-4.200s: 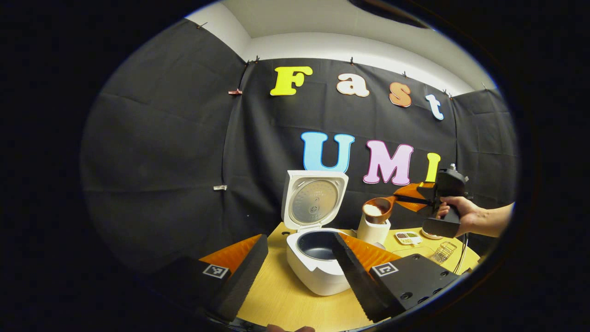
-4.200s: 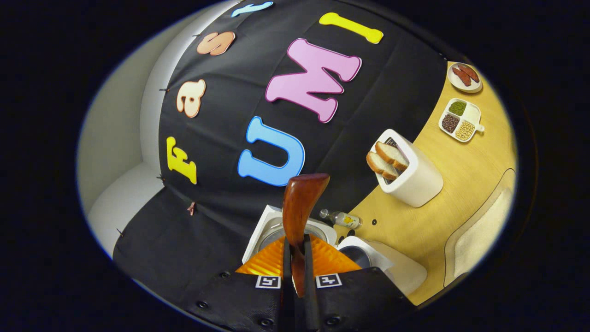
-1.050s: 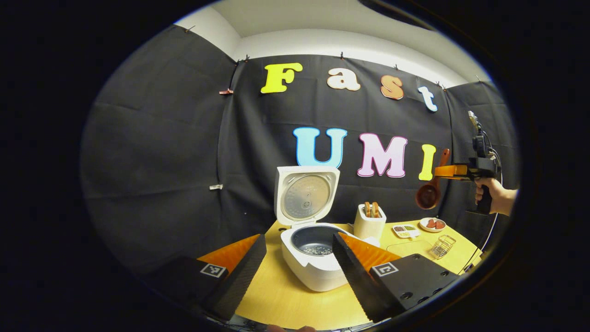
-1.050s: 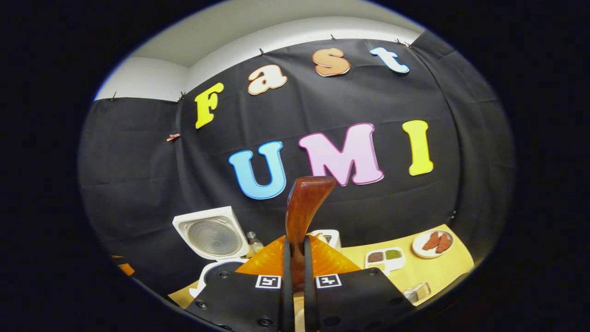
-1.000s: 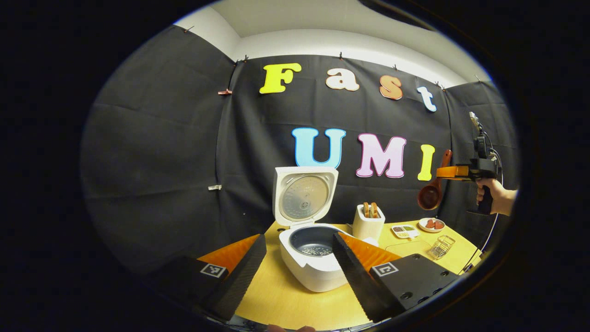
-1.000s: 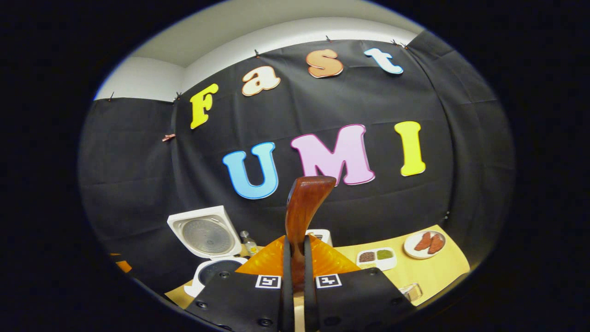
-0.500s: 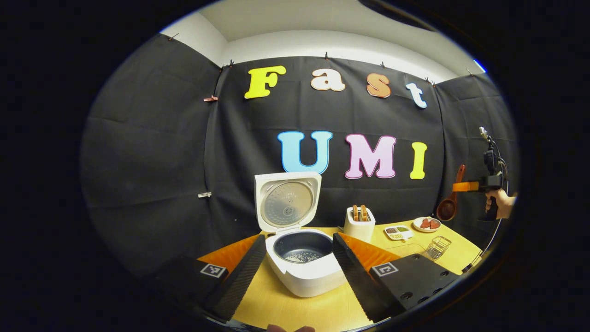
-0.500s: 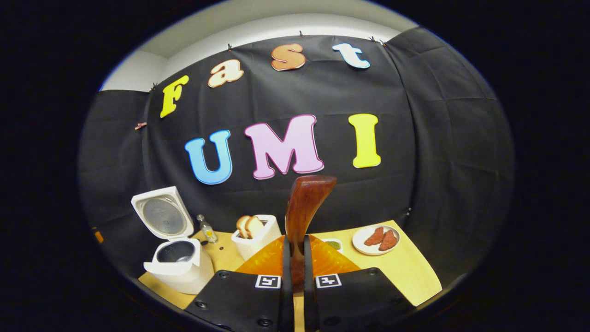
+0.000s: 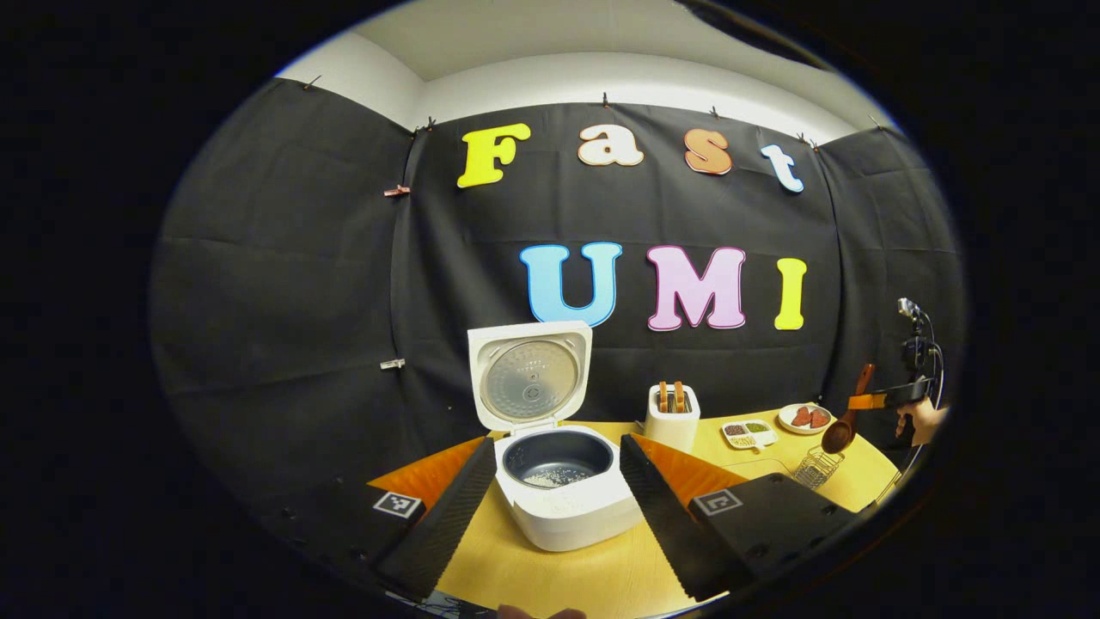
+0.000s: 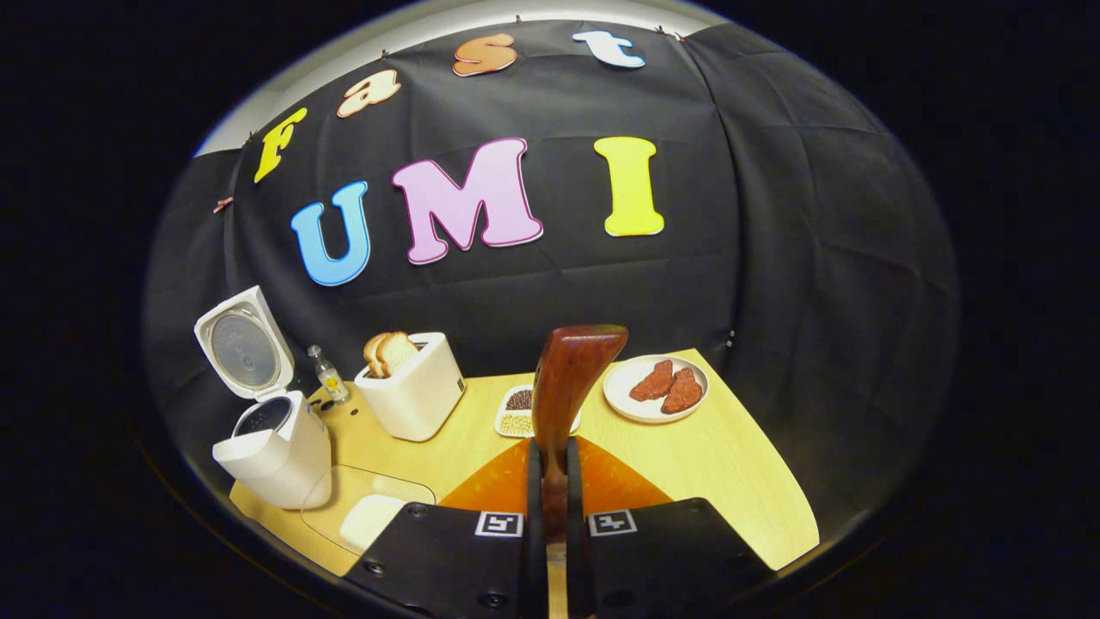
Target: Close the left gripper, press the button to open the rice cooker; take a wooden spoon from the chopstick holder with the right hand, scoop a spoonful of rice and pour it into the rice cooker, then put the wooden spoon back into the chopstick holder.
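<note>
A wooden surface (image 9: 593, 576) sits in a booth, carrying a white rice cooker (image 9: 563, 499). Its lid stands upright and open, and a scatter of white rice lies at the bottom of its dark inner pot, so the button press, the scoop and the pour all appear done.

The left gripper (image 9: 550, 507) hangs in front of the cooker with its jaws spread wide, holding nothing.

At the far right edge of the left gripper view, a hand (image 9: 921, 421) holds the right gripper (image 9: 864, 401), whose jaws pinch the handle of the wooden spoon (image 9: 846, 421). The spoon hangs bowl-down, and its bowl looks empty. It sits just above a small wire chopstick holder (image 9: 815, 468) near the surface's right end. In the right gripper view, the handle rises between the tightly pressed jaws.

Judging by this, only the final step remains: lowering the spoon into the holder and releasing it.

Also on the surface are a white toaster (image 10: 414, 391) with bread slices, a divided dish of beans (image 9: 746, 432) and a plate (image 10: 620, 397) with two reddish pieces.
</note>
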Motion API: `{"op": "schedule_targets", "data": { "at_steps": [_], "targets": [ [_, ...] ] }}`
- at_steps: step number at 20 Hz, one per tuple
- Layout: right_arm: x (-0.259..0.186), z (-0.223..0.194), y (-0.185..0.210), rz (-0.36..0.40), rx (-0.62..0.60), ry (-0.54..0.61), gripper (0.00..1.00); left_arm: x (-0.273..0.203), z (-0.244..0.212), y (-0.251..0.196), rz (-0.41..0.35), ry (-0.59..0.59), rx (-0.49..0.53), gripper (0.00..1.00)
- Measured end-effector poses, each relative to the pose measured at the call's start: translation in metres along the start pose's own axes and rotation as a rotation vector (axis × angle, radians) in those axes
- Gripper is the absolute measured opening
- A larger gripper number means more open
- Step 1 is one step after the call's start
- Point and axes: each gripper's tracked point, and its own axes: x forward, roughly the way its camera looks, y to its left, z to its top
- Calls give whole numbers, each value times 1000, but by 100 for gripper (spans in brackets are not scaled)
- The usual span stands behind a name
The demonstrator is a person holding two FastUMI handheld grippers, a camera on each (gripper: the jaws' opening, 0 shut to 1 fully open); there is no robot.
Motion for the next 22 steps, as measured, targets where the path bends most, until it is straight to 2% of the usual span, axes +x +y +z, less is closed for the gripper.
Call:
{"op": "schedule_targets", "data": {
  "at_steps": [9, 14, 16, 17, 19, 20, 21, 22],
  "targets": [
    [37, -61, -9, 40, 72, 142, 13, -7, -1, -14, 50, 29, 12, 96],
    [44, -76, -5, 31, 98, 197, 13, -6, -1, -8, 55, 34, 10, 96],
    [41, -76, -1, 46, 113, 200, 17, -6, 1, -4, 53, 27, 7, 97],
    [39, -71, -3, 30, 115, 192, 10, -6, 0, -2, 50, 25, 6, 96],
    [37, -66, -12, -19, 113, 171, 27, -5, 0, 3, 42, 21, 5, 96],
    [34, -61, -14, -39, 111, 158, 38, -4, 1, 6, 38, 20, 3, 96],
    [31, -57, -16, -55, 107, 144, 41, -4, 1, 10, 34, 18, 0, 96],
    [27, -56, -24, -69, 100, 135, 58, -3, 1, 12, 29, 14, -5, 96]
  ]
}}
